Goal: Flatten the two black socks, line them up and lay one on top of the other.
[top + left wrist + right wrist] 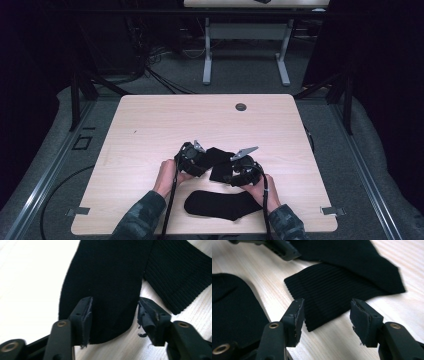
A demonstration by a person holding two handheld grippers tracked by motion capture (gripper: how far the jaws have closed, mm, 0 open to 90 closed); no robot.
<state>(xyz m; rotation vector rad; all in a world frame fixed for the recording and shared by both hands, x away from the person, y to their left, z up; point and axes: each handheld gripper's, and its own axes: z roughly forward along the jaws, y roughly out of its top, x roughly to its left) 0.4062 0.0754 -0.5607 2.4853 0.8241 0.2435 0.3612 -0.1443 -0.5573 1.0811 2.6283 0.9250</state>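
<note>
Mid-table lies a folded black sock [217, 162]. The left gripper [113, 315] stands half open astride its toe end, pads not pressing, while the right gripper [327, 320] gapes likewise over the ribbed cuff [329, 297]. A second sock [222, 205] lies near the table's [150, 125] front edge.

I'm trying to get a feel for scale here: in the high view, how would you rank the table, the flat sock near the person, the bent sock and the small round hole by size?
1. table
2. flat sock
3. bent sock, partly hidden by the grippers, so it may match the flat sock
4. round hole
</note>
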